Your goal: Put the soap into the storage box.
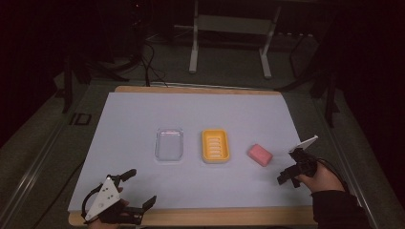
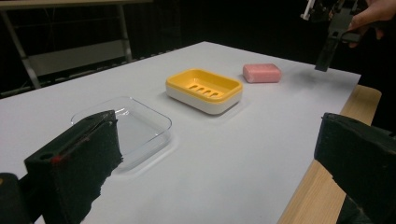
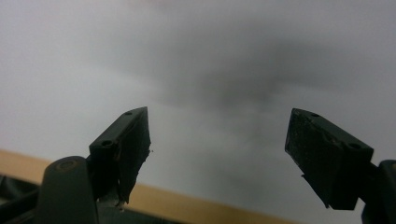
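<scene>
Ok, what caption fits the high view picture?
Clear lid, yellow soap dish, pink soap lined up between two open grippers.

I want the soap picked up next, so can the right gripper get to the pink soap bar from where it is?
Probably yes. The right gripper hangs open just beside the pink soap bar, with bare white sheet between them. The yellow soap dish sits on the bar's far side, out of the path.

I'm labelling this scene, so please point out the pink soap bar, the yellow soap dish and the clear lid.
pink soap bar [image 1: 260, 155], high view, middle of its top face.
yellow soap dish [image 1: 215, 145], high view, slotted floor inside the rim.
clear lid [image 2: 140, 126], left gripper view, its flat transparent centre.
</scene>
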The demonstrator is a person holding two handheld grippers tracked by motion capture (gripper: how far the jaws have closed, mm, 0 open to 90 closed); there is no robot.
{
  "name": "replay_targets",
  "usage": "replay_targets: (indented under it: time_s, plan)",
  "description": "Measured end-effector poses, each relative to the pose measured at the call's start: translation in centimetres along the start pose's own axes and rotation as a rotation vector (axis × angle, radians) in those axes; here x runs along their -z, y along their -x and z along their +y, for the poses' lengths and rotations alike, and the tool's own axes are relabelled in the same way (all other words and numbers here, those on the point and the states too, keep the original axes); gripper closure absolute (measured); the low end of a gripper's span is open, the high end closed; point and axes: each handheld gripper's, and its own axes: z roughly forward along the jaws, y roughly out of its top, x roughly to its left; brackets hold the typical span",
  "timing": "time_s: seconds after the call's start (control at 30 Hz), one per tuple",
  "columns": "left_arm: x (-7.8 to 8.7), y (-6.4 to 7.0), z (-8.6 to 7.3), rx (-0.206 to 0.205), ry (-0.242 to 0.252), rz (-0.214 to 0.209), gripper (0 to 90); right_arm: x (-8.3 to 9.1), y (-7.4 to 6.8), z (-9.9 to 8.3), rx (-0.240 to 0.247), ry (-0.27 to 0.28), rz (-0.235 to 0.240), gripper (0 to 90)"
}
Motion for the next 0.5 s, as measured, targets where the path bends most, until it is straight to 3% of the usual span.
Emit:
replay_targets:
  time_s: [0.03, 0.1, 0.5]
  plan:
    - [0.0, 0.0, 0.0, 0.000, 0.000, 0.000, 0.8, 0.0, 0.0, 0.0, 0.000, 0.000, 0.000, 21.7]
    - [0.0, 0.0, 0.0, -0.002, -0.003, 0.001, 0.8, -0.1, -0.1, 0.0, 0.002, -0.071, -0.002, 21.7]
    - [-0.1, 0.1, 0.0, -0.005, -0.007, 0.001, 0.7, -0.4, -1.1, -0.1, 0.028, -0.213, 0.049, 21.8]
